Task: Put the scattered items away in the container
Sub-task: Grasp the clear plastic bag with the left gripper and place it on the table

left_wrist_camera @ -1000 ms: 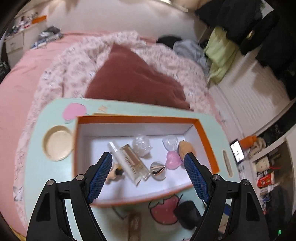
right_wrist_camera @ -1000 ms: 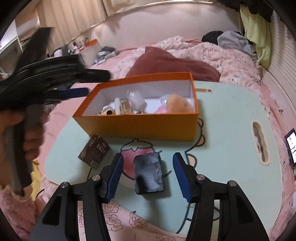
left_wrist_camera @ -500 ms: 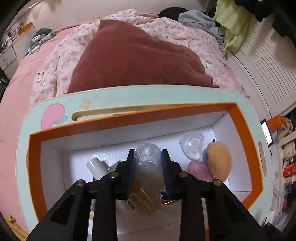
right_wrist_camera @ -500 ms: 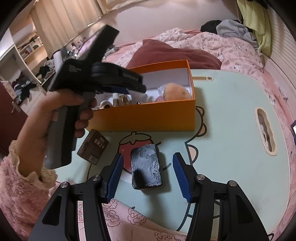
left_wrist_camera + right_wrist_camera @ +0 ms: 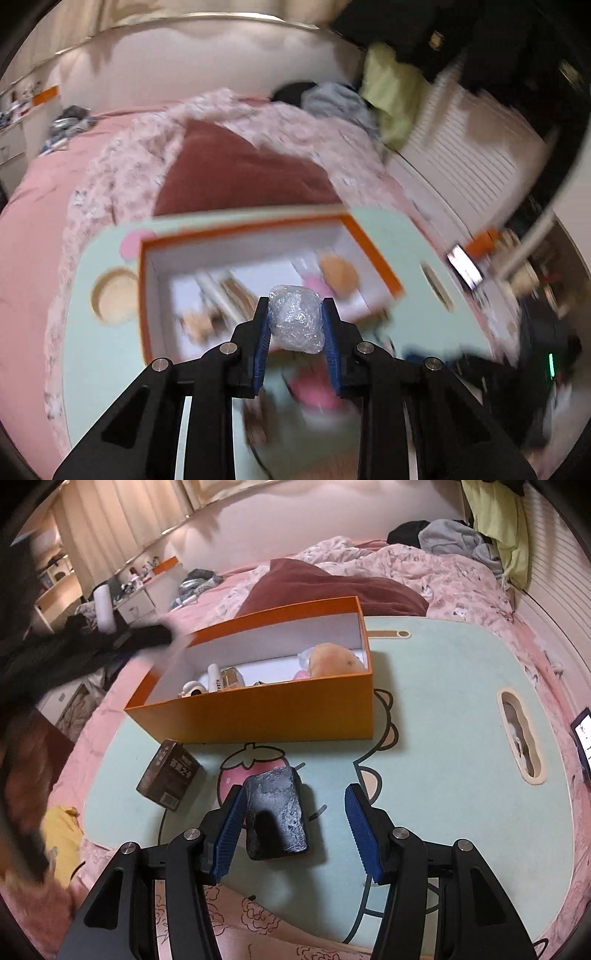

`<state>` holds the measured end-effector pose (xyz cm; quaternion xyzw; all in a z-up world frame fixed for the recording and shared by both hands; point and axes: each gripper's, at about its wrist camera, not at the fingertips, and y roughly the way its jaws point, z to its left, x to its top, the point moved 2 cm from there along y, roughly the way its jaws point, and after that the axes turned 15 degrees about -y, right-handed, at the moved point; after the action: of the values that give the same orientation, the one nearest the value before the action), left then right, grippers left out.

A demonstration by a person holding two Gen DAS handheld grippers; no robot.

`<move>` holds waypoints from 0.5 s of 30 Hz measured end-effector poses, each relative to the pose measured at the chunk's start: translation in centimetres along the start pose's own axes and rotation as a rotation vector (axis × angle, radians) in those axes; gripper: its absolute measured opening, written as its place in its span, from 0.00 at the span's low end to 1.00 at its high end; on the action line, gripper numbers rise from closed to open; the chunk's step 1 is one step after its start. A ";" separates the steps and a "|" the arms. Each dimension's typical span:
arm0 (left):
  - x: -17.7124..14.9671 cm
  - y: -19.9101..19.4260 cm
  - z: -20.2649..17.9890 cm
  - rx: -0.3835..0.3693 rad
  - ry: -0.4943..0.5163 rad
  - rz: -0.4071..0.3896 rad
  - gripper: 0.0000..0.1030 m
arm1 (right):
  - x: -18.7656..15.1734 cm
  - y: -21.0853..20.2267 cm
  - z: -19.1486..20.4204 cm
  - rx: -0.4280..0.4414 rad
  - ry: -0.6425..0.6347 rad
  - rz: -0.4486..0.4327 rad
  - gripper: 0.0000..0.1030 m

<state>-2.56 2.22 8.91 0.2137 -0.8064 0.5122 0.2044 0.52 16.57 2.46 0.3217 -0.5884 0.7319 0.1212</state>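
Far to my left, my left hand shows in the right wrist view only as a dark blurred shape beside the box's left end. In its own view my left gripper [image 5: 295, 328] is pinching a crumpled ball of clear plastic wrap [image 5: 297, 318] between its blue ribbed pads [image 5: 260, 341], holding it above the near edge of the open orange cardboard box with a white interior [image 5: 258, 716]. That view is smeared, so I cannot tell how high the ball hangs.

The box stands on a pale mint lap table printed with a strawberry cartoon [image 5: 443, 709], set on a pink bed. Inside, left to right, lie a small white round thing, a white tube [image 5: 215, 677], a gold-brown pack, something pink, and a tan plush lump [image 5: 332, 660] at the right end.

In front of the box, a small dark brown carton with pale lettering [image 5: 168, 773] lies flat on the table. Just to its right, a black rectangular pouch with a shiny crinkled surface [image 5: 276, 812] lies over the strawberry print. My right gripper [image 5: 293, 829] is spread around it: the left pad sits just beside the pouch's left edge, though I cannot tell if it touches; the right pad stands clear.
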 end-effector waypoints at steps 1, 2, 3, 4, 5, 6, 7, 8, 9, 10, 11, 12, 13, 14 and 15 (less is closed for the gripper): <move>-0.9 0.0 0.1 -0.016 -0.006 0.007 0.27 | 0.0 0.0 -0.2 0.002 0.005 0.000 0.53; -1.7 0.2 0.3 -0.028 -0.018 0.017 0.27 | 0.0 0.0 -0.4 0.002 0.011 0.002 0.53; -2.4 0.6 0.5 -0.038 -0.036 0.035 0.27 | 0.0 -0.1 -0.6 0.000 0.015 0.001 0.53; -3.1 1.1 0.9 -0.048 -0.055 0.053 0.27 | 0.0 -0.2 -0.7 -0.003 0.018 -0.001 0.53; -3.6 1.5 1.2 -0.057 -0.071 0.065 0.27 | 0.0 -0.3 -0.9 -0.007 0.021 -0.004 0.53; -4.1 2.0 1.5 -0.062 -0.079 0.071 0.27 | 0.1 -0.4 -1.1 -0.010 0.023 -0.005 0.53; -4.5 2.2 1.7 -0.057 -0.079 0.069 0.27 | 0.1 -0.5 -1.2 -0.011 0.026 -0.007 0.53; -5.0 2.4 1.7 -0.042 -0.073 0.058 0.27 | 0.1 -0.6 -1.3 -0.011 0.028 -0.011 0.53; -5.3 2.5 1.7 -0.029 -0.065 0.051 0.27 | 0.0 -0.7 -1.4 -0.010 0.029 -0.013 0.53; -5.7 2.6 1.7 -0.021 -0.059 0.049 0.27 | 0.0 -0.7 -1.4 -0.010 0.029 -0.015 0.53; -6.0 2.7 1.7 -0.015 -0.059 0.045 0.27 | 0.0 -0.7 -1.4 -0.010 0.028 -0.014 0.53; -6.3 2.8 1.7 -0.009 -0.058 0.037 0.27 | 0.0 -0.7 -1.4 -0.010 0.026 -0.013 0.53; -6.5 2.8 1.6 -0.005 -0.054 0.027 0.27 | 0.0 -0.7 -1.4 -0.011 0.024 -0.012 0.53; -6.7 2.9 1.6 -0.003 -0.054 0.018 0.27 | 0.0 -0.7 -1.4 -0.011 0.022 -0.012 0.53; -6.9 2.8 1.7 -0.005 -0.060 0.006 0.28 | 0.0 -0.7 -1.3 -0.012 0.022 -0.013 0.53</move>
<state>1.35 2.67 2.36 0.2258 -0.8142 0.5040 0.1790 0.49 18.03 2.84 0.3165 -0.5894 0.7310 0.1346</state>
